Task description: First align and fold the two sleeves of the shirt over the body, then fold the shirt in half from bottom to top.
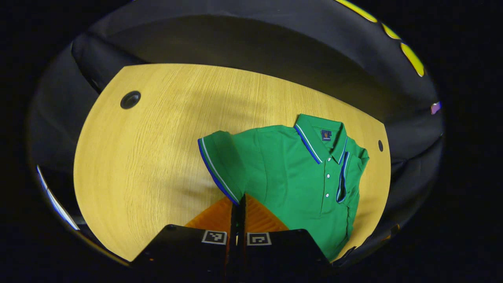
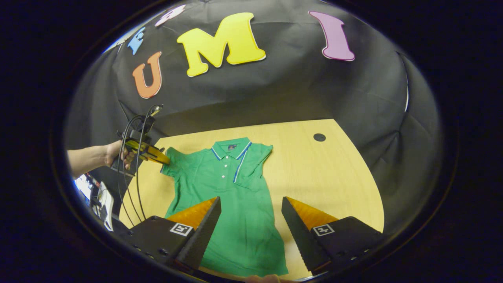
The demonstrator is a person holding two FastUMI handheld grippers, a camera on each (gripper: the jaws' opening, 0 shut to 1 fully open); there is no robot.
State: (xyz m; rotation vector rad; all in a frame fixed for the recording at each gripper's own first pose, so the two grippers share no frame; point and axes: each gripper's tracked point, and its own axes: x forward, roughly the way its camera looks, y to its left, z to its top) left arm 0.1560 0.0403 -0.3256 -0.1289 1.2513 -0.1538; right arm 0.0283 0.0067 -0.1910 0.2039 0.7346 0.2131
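Lying flat on the wooden table [image 1: 129,165], the green polo shirt [image 1: 290,177] is resting face up, its collar [image 1: 320,141] pointing toward the booth's black cloth wall [image 1: 243,43]. In the left gripper view, the left gripper [image 1: 239,202] is showing its two fingers pressed together, their tips meeting right at the striped cuff of the shirt's left sleeve [image 1: 220,165]; whether any cloth is caught between them cannot be told, since the tips are hiding the cuff's lower corner. That sleeve is spreading out just ahead of and to the left of the fingers, while the shirt's body is stretching ahead and to the right of them. The other sleeve [image 1: 351,173] is lying folded over the body beside the button placket, well to the right of the fingers. A dark round cable hole [image 1: 130,99] is sitting in the table far ahead on the left.

In the right gripper view, the right gripper [image 2: 251,208] is holding its fingers spread wide apart, touching nothing, with the lower half of the polo shirt [image 2: 235,204] showing between and beneath them. Farther ahead and to the left, a hand [image 2: 116,155] is gripping the left gripper [image 2: 165,160], whose tips are sitting at the outstretched sleeve's [image 2: 177,161] cuff. Cables [image 2: 133,173] are hanging from that gripper. The folded sleeve [image 2: 253,165] is lying ahead, roughly in line with the gap between the fingers.
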